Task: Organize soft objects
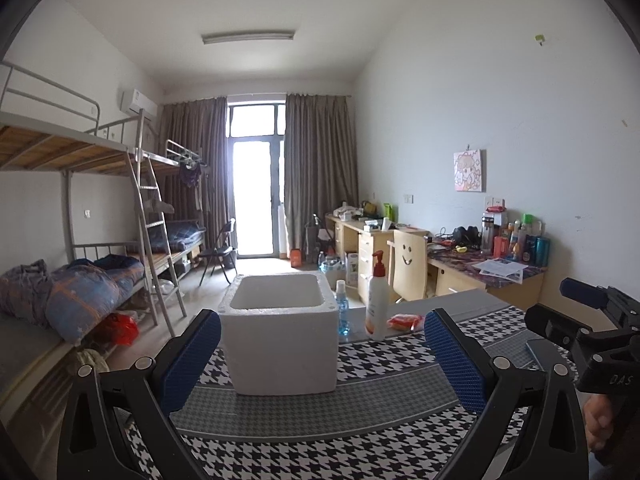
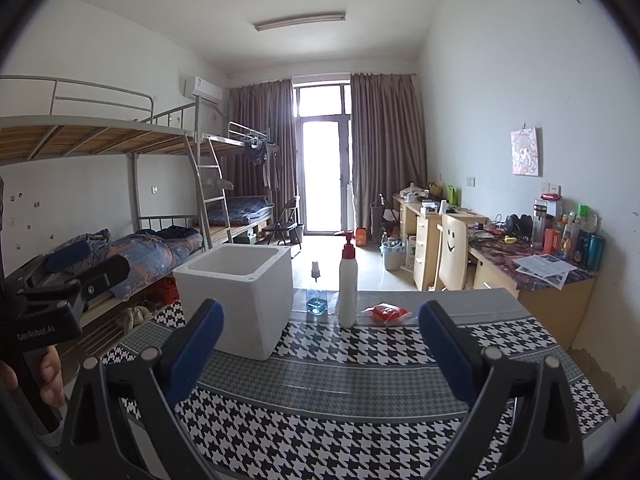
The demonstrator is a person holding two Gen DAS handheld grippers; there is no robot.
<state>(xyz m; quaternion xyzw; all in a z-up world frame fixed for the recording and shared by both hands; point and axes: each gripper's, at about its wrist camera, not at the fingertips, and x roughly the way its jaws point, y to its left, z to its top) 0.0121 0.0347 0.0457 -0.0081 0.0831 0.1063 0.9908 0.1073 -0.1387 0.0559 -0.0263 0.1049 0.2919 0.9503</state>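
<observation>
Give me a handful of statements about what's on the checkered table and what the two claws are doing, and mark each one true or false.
1. The white foam box stands open at the top, with no lid on it. True.
2. The left claw is shut on the red packet. False: it is open and holds nothing; the red packet lies on the table beyond it.
3. The pump bottle stands upright between the small blue spray bottle and the red packet. True.
4. The pump bottle lies on its side inside the foam box. False: it stands on the table, to the right of the box.
5. The right claw is open and empty. True.
</observation>
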